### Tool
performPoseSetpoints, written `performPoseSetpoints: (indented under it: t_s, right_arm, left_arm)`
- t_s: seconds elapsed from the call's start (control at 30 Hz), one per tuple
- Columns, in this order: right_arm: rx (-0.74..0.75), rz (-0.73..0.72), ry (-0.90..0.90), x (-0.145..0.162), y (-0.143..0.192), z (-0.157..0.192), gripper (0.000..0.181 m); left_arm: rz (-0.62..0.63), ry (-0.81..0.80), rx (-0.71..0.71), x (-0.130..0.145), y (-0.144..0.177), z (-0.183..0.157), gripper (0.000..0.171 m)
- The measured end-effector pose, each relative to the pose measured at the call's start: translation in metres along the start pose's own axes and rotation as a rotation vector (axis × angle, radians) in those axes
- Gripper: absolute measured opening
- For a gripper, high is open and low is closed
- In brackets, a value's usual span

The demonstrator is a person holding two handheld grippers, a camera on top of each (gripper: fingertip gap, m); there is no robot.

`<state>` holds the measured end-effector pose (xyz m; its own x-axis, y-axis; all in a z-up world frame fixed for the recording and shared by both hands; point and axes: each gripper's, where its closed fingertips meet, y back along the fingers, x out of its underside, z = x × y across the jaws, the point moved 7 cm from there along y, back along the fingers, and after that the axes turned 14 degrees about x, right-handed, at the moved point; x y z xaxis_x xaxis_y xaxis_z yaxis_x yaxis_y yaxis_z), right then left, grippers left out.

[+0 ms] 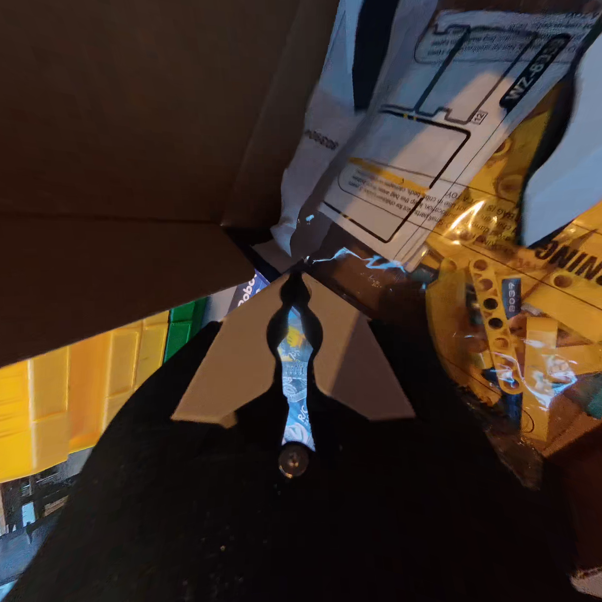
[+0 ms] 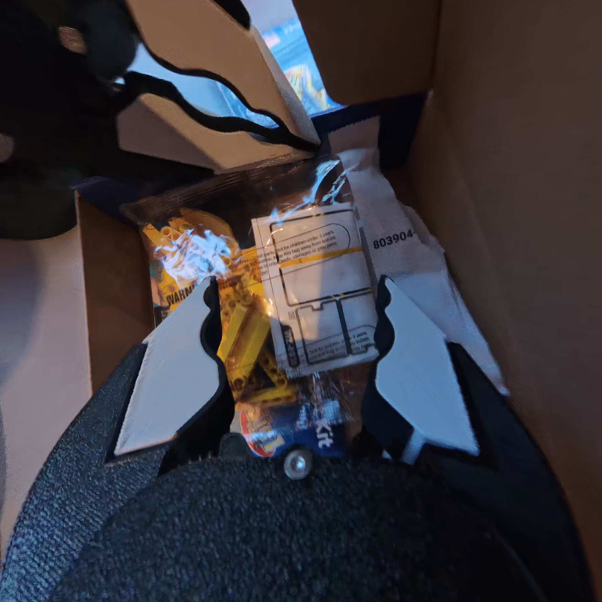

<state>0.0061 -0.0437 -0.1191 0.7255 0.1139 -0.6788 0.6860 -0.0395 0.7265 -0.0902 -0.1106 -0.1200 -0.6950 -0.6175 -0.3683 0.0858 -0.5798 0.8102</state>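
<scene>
A clear plastic bag [image 2: 202, 247] of yellow building pieces lies inside a brown cardboard box [image 2: 505, 163], with a white printed sheet [image 2: 312, 293] in it. My right gripper [image 2: 297, 286] is open just above the bag, its fingers [image 2: 182, 342] on either side of the yellow pieces and sheet. My left gripper [image 1: 294, 275] is shut, its tips pinching the bag's far corner; it also shows in the right wrist view [image 2: 314, 146]. The bag [image 1: 488, 309] and sheet [image 1: 407, 156] fill the right of the left wrist view.
A white packet [image 2: 391, 234] lies against the box's right wall. A blue printed carton [image 2: 312, 423] sits under the bag. The box flap [image 1: 114, 130] looms close on the left. Yellow [image 1: 49, 407] and green [image 1: 182, 325] crates stand outside the box. Spacing between my two grippers at the tips: around 8 centimetres.
</scene>
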Motion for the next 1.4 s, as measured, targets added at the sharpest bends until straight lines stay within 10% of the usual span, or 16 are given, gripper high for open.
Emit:
performPoseSetpoints:
  t_s: [0.3,0.6,1.0,1.4]
  right_arm:
    - [-0.034,0.145,0.072,0.053,0.006,0.02,0.106]
    - [-0.04,-0.01,0.041,0.034,0.038,0.019,0.105]
    - [0.142,-0.21,0.054,0.054,0.098,0.024,0.098]
    - [0.805,-0.512,-0.048,0.122,0.207,-0.018,0.057]
  left_arm:
    - [-0.044,0.135,0.155,-0.005,-0.002,0.011,0.009]
    - [-0.319,0.168,0.39,-0.005,0.047,-0.022,0.022]
    - [0.098,-0.077,0.266,-0.016,-0.001,-0.038,0.0]
    - [-0.507,0.465,0.256,0.042,0.074,-0.023,0.02]
